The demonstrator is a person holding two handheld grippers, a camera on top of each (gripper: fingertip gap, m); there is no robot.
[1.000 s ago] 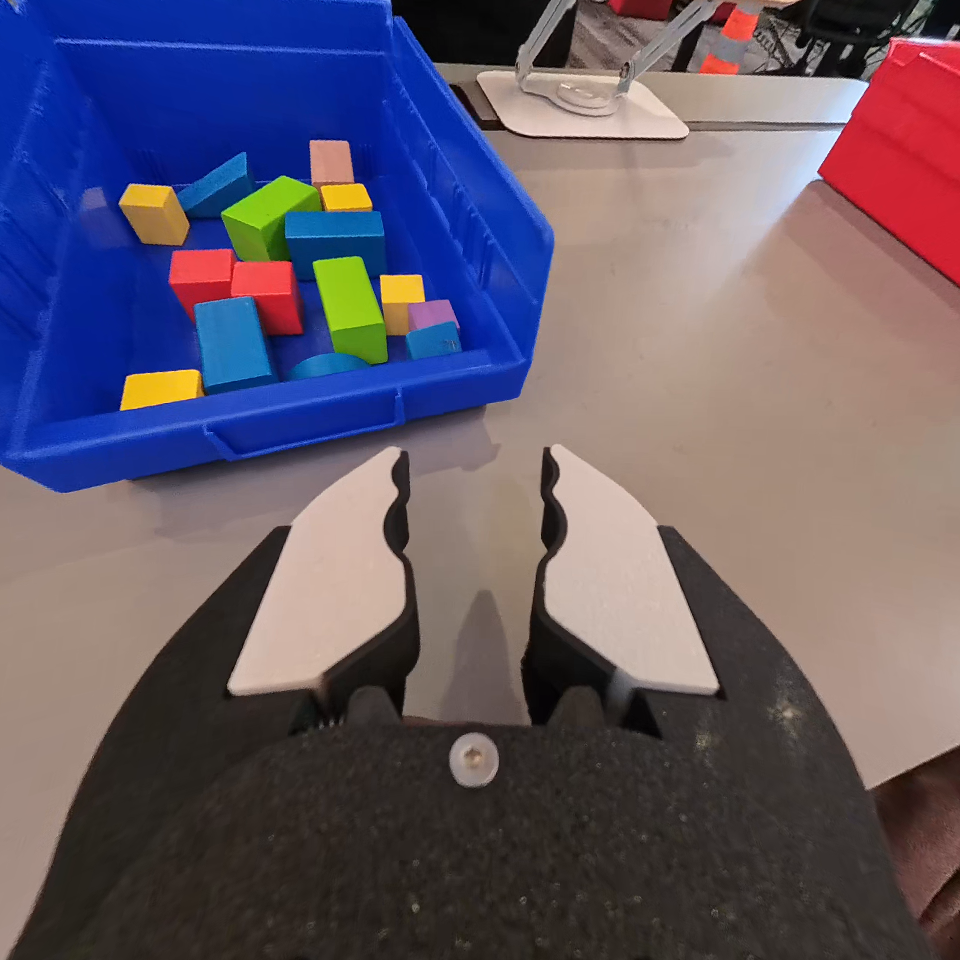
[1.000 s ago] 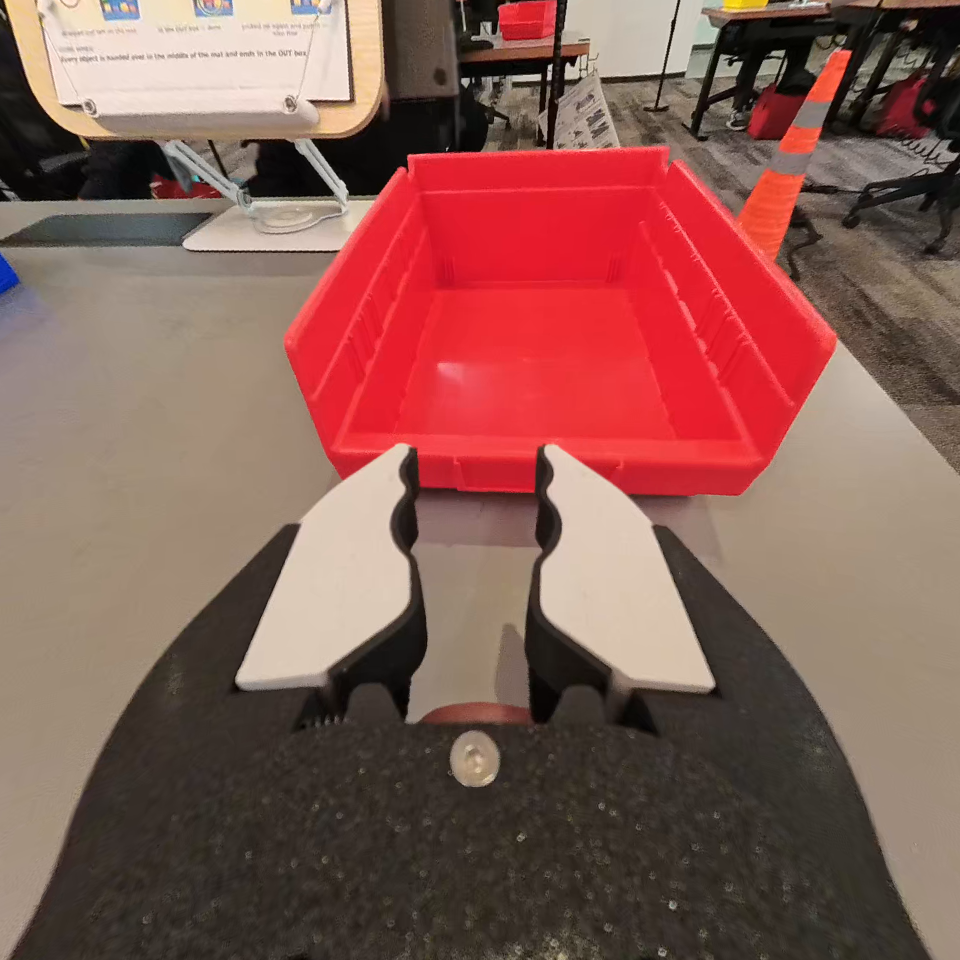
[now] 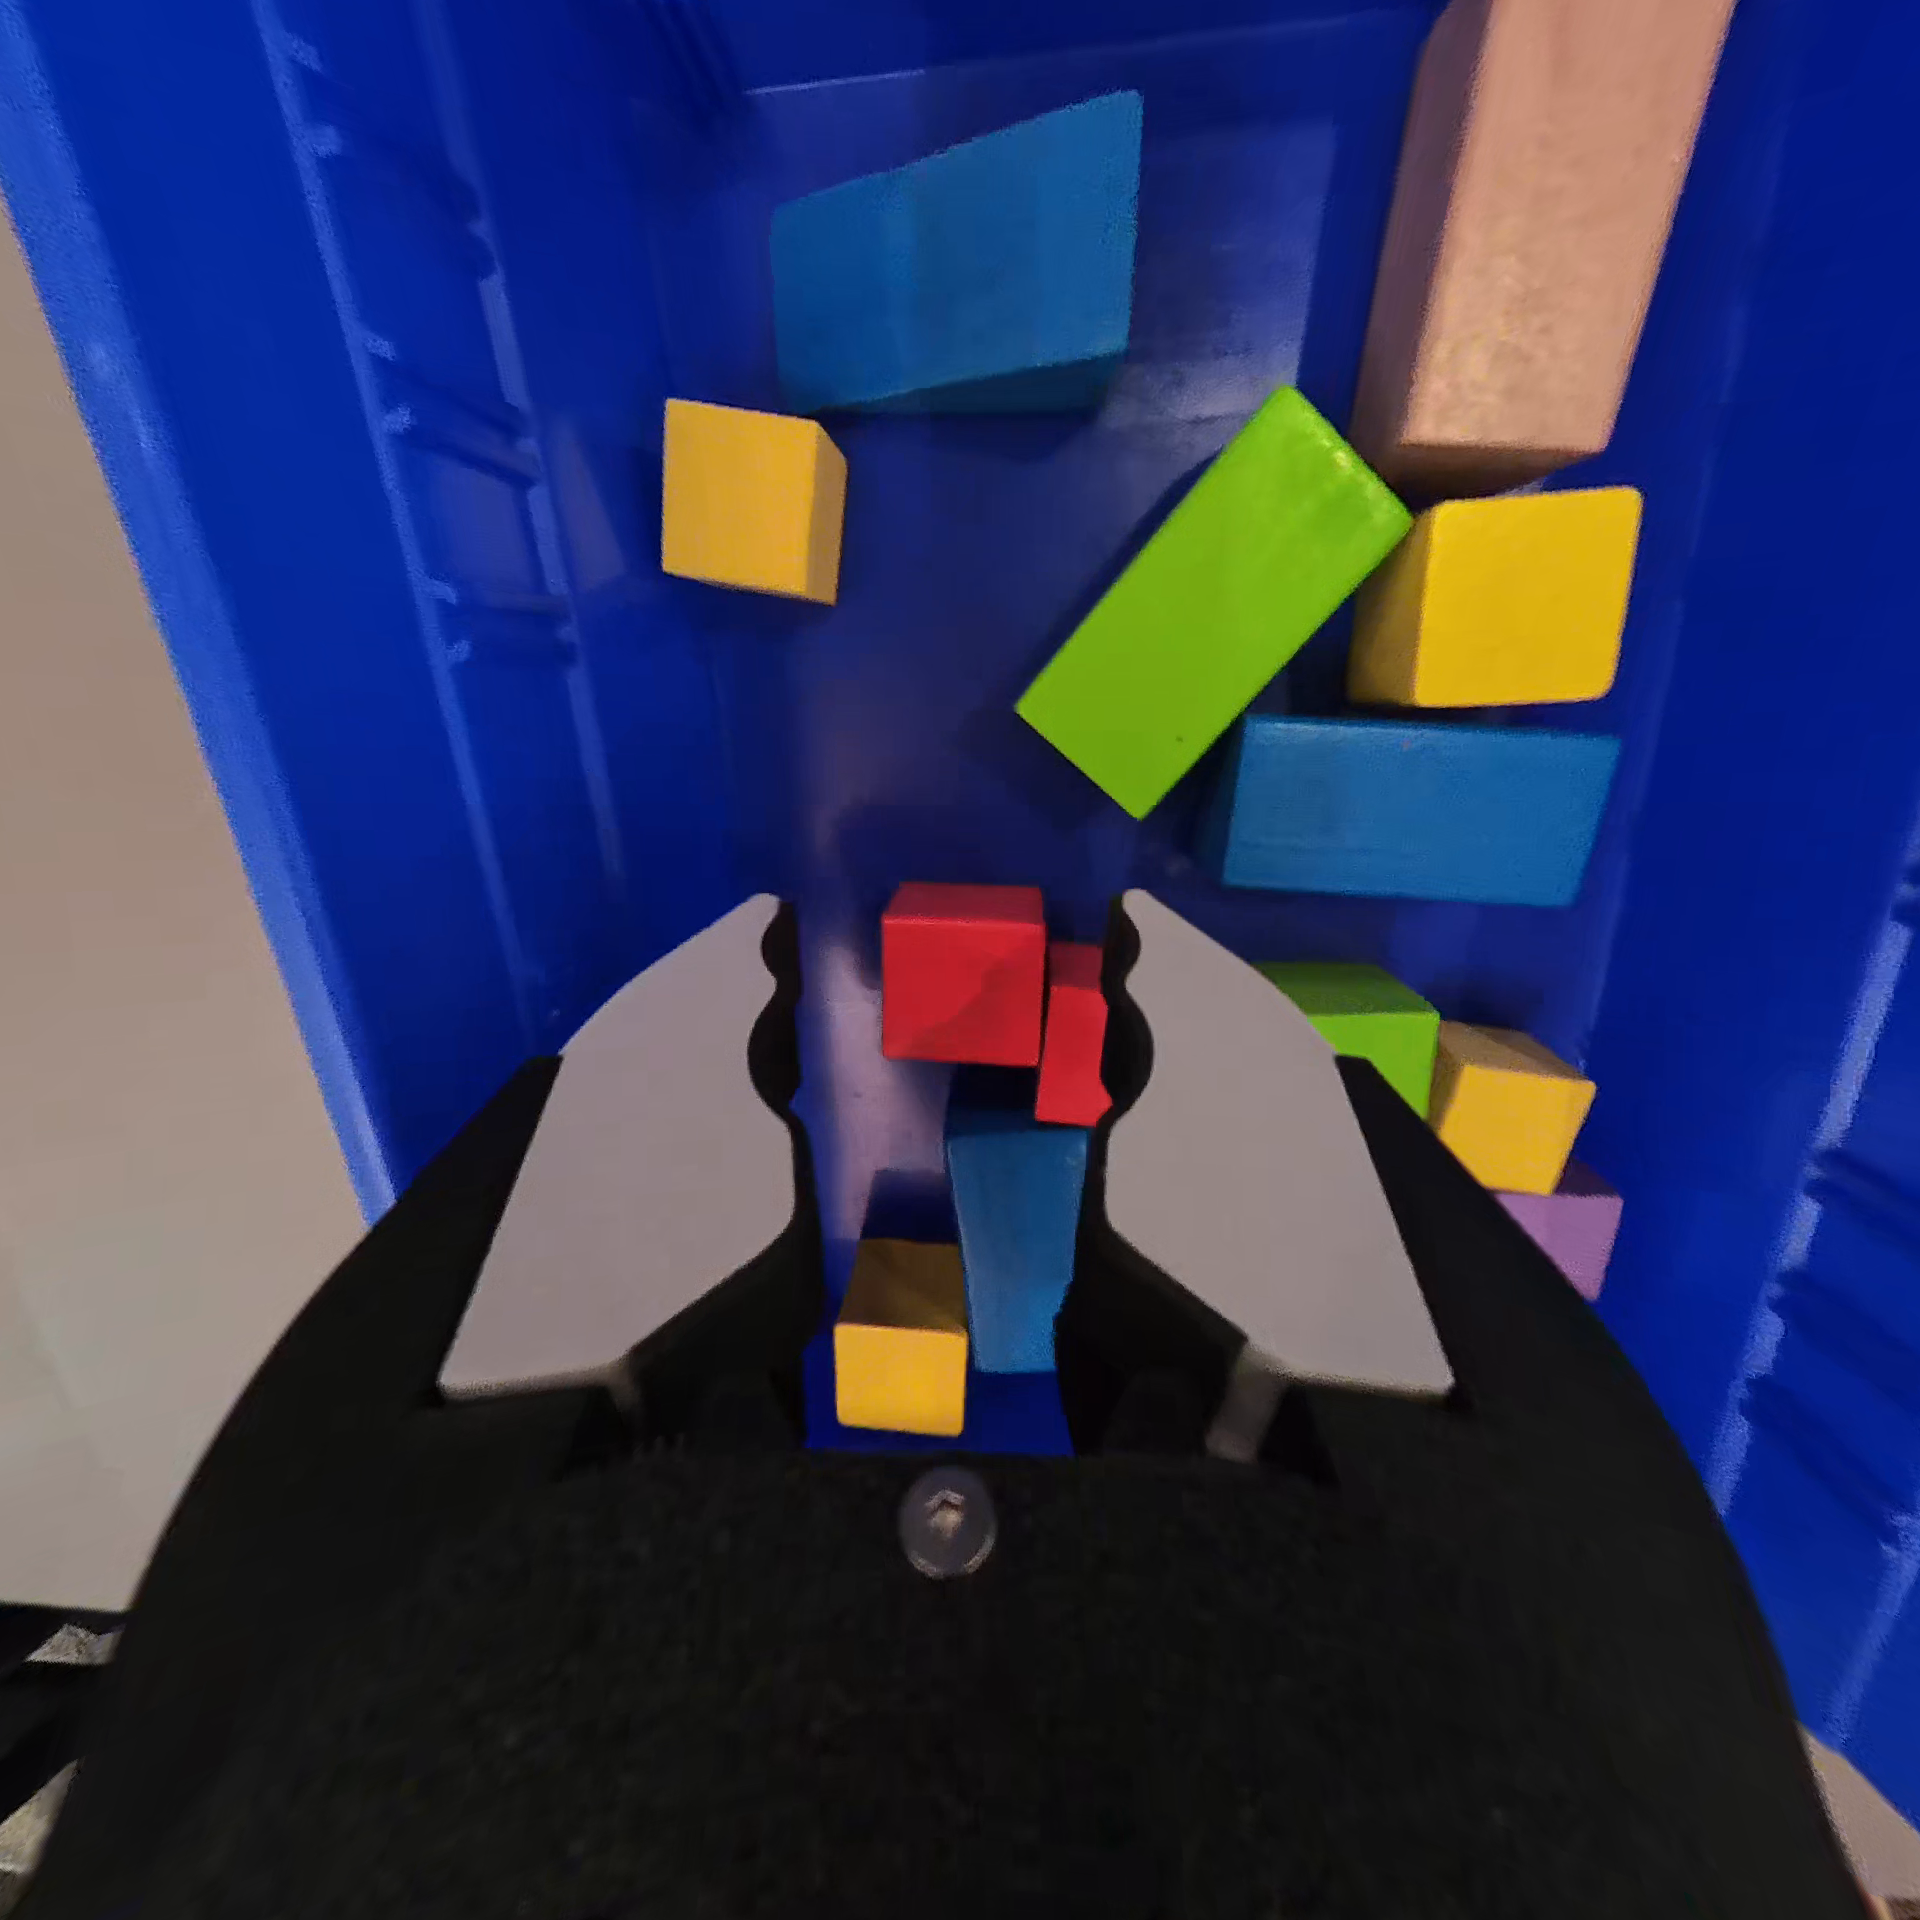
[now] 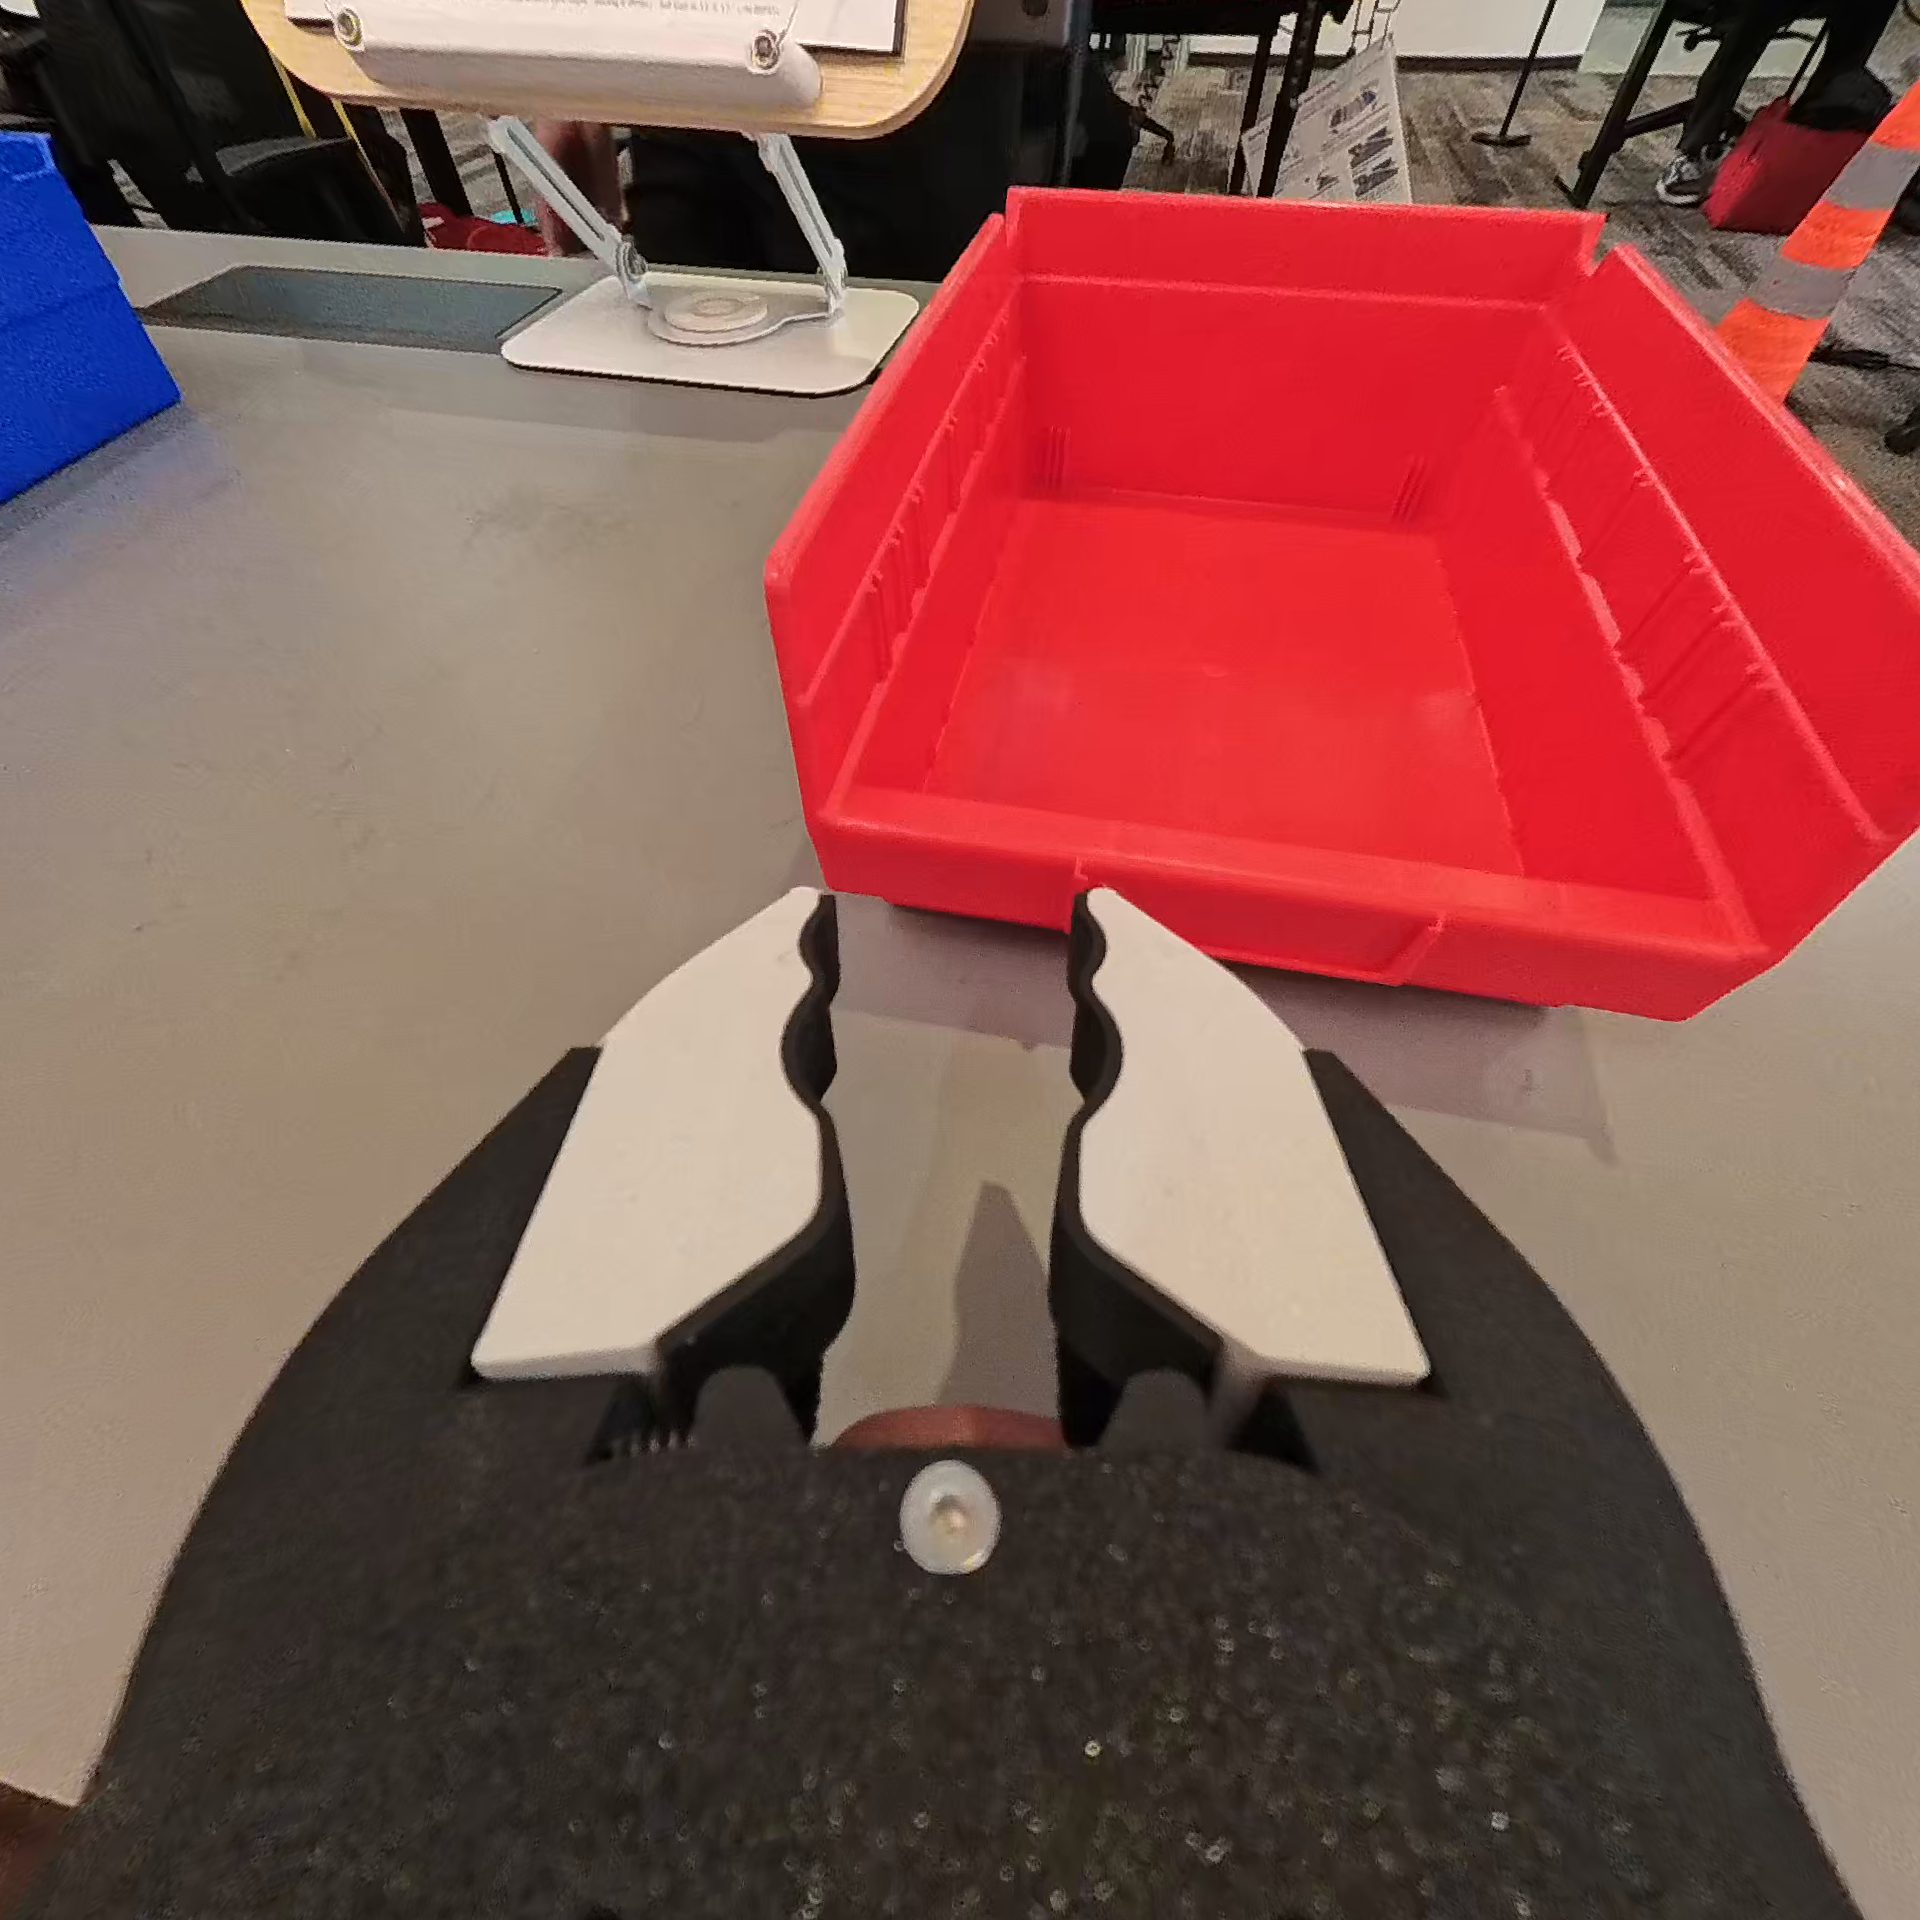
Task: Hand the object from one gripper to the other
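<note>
Blue bin [image 3: 540, 623]: moulded plastic with ribbed walls, holding a loose scatter of painted wooden blocks; the left gripper [image 3: 951, 935] points down into it.
Left fingers [image 3: 665, 1143]: grey plates with wavy black inner edges, spread apart, nothing clamped.
Task's thing: by my judgement the red cube [image 3: 961, 971], lying on the bin floor between the fingertips, with clear floor on its left side.
Beside it: a second red block [image 3: 1075, 1034] touches its right side, against the right finger; a blue block [image 3: 1018, 1247] and a small yellow cube [image 3: 899, 1335] lie further back between the fingers.
Right of the fingers: green [image 3: 1210, 597], blue, yellow, purple and a pale pink block [image 3: 1527, 239], packed close.
Handling: probably light, rigid, smooth paint, so a little slippery; flat opposite faces look the best hold, though the neighbour crowds one.
Right gripper [image 4: 951, 925]: fingers apart and empty, over the grey tabletop [image 4: 364, 727].
Red bin [image 4: 1299, 904]: glossy plastic, nothing seen inside, just ahead of the fingertips.
</note>
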